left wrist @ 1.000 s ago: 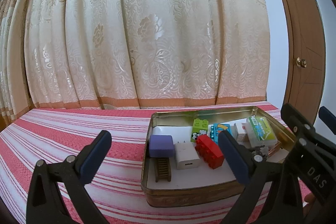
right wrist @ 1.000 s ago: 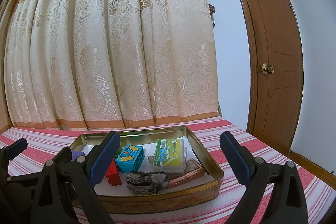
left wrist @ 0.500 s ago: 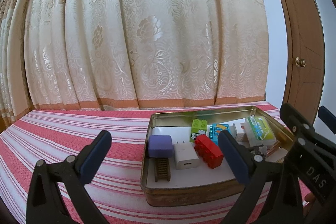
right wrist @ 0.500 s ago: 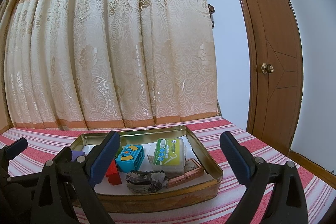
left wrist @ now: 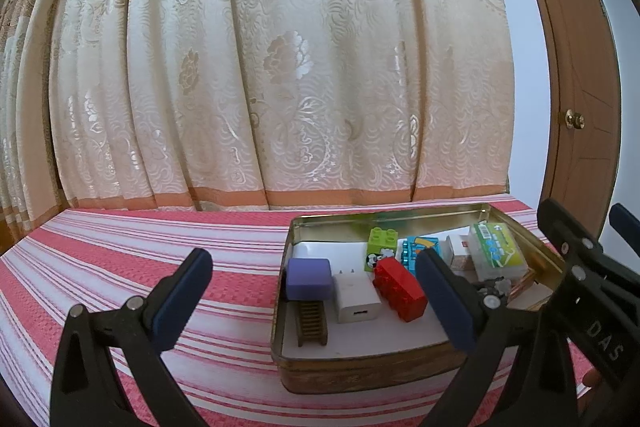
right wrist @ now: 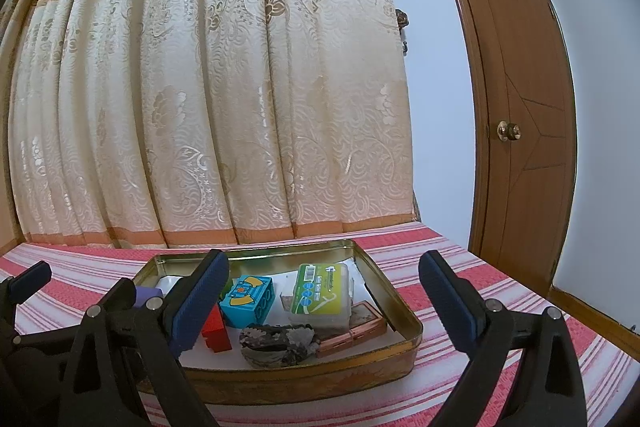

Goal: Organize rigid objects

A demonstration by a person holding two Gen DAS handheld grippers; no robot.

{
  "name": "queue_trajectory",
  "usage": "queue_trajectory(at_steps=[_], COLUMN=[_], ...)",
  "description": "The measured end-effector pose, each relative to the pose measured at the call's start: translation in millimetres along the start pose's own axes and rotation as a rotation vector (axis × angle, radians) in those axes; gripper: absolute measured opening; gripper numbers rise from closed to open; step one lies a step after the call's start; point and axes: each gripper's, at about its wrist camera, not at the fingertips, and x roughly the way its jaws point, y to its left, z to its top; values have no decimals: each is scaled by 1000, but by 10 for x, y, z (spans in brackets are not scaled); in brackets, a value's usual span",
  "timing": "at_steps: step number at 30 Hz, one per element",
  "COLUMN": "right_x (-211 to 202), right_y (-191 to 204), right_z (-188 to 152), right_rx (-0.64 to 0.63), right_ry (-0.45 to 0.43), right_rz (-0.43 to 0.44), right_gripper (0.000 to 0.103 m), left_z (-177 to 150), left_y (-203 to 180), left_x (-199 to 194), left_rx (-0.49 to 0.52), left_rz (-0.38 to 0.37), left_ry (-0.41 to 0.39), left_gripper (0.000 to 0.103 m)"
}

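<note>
Cream curtain (left wrist: 280,67) hangs behind a striped bed (left wrist: 120,259). One tin (left wrist: 360,359) lies just ahead of both grippers, left (left wrist: 316,303) and right (right wrist: 324,303), jaws spread and empty. Past the left's right jaw: one red brick (left wrist: 400,289), one green (left wrist: 382,247), one charger (left wrist: 356,297).

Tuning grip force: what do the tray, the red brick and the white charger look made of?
Tray: thin metal, likely tin; gold, mirror-like inner walls. Red brick: glossy moulded plastic with studs. White charger: smooth, slightly glossy plastic, metal prongs.
</note>
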Motion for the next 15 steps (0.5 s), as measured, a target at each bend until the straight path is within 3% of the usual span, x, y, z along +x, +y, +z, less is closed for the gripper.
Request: queue_trajectory(at_steps=[15], right_x=[-8], right_y=[-24], right_z=[0], right_rx=[2], right_ry=[-3], right_rz=[1], right_gripper=[98], left_z=[4], left_y=[8], left_x=[-14], left_rx=[5], left_rz=[2], left_ry=[-4], left_gripper=[103])
